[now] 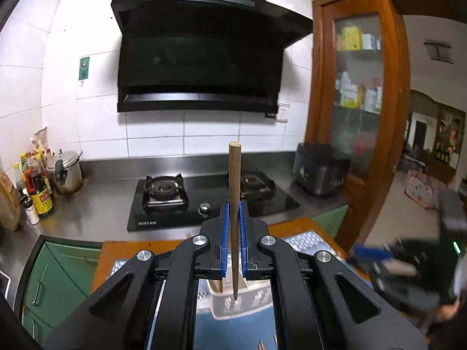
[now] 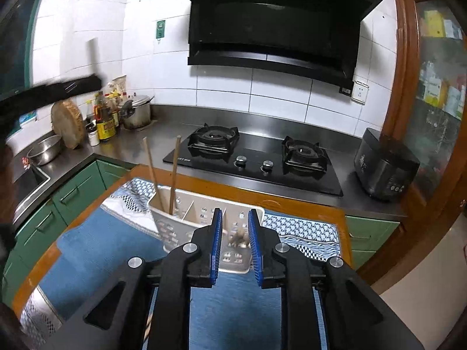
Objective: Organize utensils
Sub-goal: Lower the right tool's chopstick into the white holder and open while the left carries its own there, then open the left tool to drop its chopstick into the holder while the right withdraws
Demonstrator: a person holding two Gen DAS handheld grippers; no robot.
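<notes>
- Wooden chopstick (image 1: 234, 218) stands upright in my left gripper (image 1: 233, 210), the blue pads clenched on its shaft; its lower tip hangs over the white perforated holder (image 1: 233, 303) below
- Right gripper (image 2: 235, 218) is released; I see nothing between its blue pads; it hovers just over the near wall of the holder (image 2: 175, 227)
- Two chopsticks (image 2: 163, 172) already lean in the holder's left compartment; the middle section I can see looks bare
- Holder sits on a blue patterned cloth (image 2: 96, 250) over an orange-edged table (image 2: 204, 179); beyond lie the black gas hob (image 2: 254, 157) and steel counter (image 2: 140, 143)
- More chopsticks (image 1: 262, 344) lie on the cloth near my left gripper
</notes>
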